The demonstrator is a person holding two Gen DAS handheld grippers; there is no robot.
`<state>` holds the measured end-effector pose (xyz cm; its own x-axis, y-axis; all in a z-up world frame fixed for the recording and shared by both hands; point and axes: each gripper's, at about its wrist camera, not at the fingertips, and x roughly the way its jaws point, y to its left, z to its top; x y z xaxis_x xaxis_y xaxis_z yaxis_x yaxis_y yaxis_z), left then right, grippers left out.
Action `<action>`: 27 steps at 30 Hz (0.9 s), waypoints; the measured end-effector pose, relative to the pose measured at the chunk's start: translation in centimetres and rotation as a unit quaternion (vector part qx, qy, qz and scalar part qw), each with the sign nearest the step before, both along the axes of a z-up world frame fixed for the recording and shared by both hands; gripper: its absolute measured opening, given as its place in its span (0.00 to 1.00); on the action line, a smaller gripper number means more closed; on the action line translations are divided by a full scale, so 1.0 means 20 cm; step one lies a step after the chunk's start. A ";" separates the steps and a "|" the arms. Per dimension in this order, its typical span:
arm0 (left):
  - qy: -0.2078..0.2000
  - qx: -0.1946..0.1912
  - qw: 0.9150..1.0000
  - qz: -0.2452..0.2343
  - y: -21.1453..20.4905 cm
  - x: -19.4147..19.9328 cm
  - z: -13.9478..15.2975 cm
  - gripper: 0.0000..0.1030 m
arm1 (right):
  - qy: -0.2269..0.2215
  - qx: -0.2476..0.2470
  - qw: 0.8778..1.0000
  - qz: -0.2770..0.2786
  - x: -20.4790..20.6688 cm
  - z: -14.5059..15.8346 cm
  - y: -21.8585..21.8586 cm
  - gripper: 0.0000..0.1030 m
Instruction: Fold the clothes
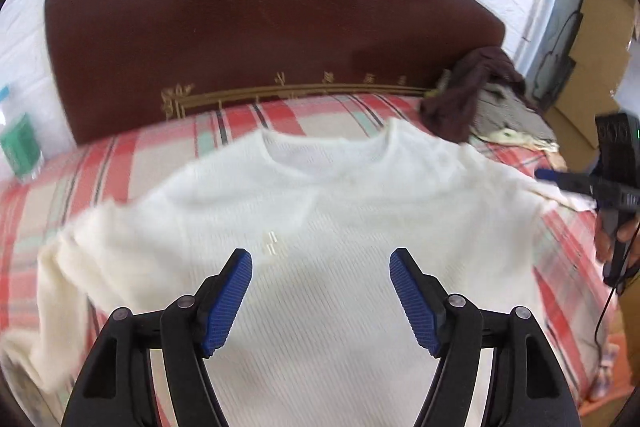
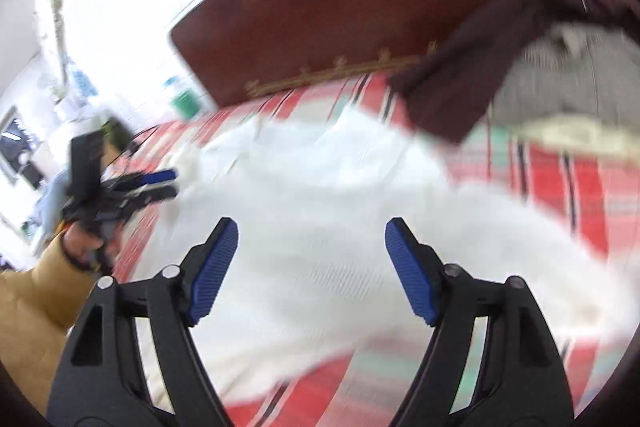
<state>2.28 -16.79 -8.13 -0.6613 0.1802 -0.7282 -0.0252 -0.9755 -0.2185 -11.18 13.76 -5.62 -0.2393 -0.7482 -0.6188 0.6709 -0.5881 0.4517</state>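
Note:
A white ribbed sweater (image 1: 320,195) lies face up and spread out on the plaid bed cover (image 1: 280,115), its collar toward the headboard. My left gripper (image 1: 322,291) hovers open over the sweater's chest with nothing between its blue pads. The right gripper (image 1: 550,179) shows at the right edge, by the sweater's right shoulder and sleeve. In the right wrist view the right gripper (image 2: 312,259) stands open above the blurred sweater (image 2: 320,211), empty. A hand in a tan sleeve (image 2: 28,299) holds the left gripper (image 2: 173,182) at the left.
A dark brown garment (image 1: 460,99) and a grey one (image 1: 504,111) are piled at the bed's back right corner. The brown headboard (image 1: 260,27) stands behind. A green-labelled bottle (image 1: 20,143) is at the left, and cardboard boxes (image 1: 600,27) at the right.

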 end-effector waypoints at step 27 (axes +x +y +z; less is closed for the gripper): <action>-0.026 0.164 0.986 0.024 0.16 1.08 -0.27 0.83 | -0.136 -0.077 0.988 -0.021 0.83 -0.44 -0.23 0.16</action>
